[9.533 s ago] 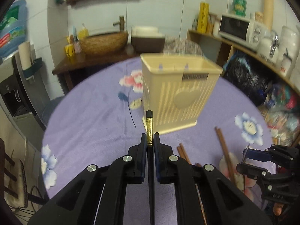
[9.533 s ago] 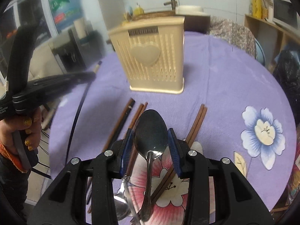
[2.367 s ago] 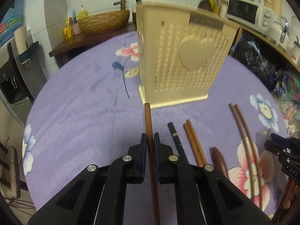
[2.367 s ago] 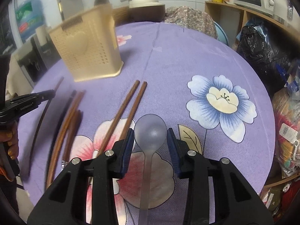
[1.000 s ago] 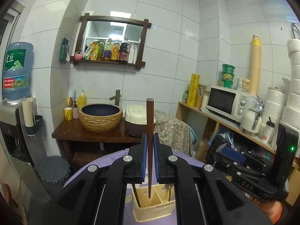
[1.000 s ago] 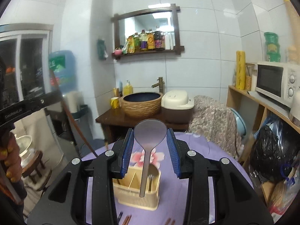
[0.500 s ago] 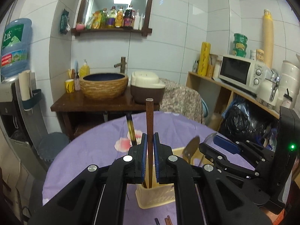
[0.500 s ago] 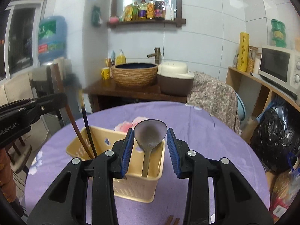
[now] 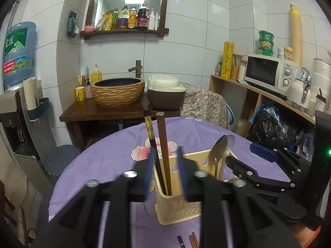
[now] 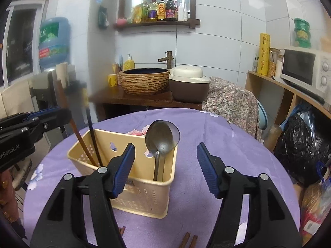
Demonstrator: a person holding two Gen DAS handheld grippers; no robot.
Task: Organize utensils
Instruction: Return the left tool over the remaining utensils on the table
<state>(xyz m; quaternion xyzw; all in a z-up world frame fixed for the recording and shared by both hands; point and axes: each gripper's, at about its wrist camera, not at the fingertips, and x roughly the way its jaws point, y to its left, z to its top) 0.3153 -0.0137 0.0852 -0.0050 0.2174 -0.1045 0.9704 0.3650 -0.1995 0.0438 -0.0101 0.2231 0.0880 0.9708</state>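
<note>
A cream utensil basket (image 9: pixel 178 208) (image 10: pixel 142 192) stands upright on the purple flowered tablecloth (image 10: pixel 238 150). In its left compartment stand a brown chopstick (image 9: pixel 163 144) (image 10: pixel 79 136) and a black chopstick (image 9: pixel 150 131) (image 10: pixel 93 136). In its right compartment stand metal spoons (image 9: pixel 221 150) (image 10: pixel 161 138). My left gripper (image 9: pixel 165 171) is open, its fingers on either side of the brown chopstick and apart from it. My right gripper (image 10: pixel 165 165) is open wide around the spoon, not touching it.
Loose chopstick ends lie on the cloth in front of the basket (image 9: pixel 191 241) (image 10: pixel 188 241). Behind the table are a wooden stand with a woven basin (image 9: pixel 118 92) and a rice cooker (image 9: pixel 165 96). A shelf with a microwave (image 9: pixel 269 72) runs along the right.
Both grippers have opened. The brown chopstick and the spoon have left the fingers and now stand in the basket. Both cameras have come lower and closer to the basket.
</note>
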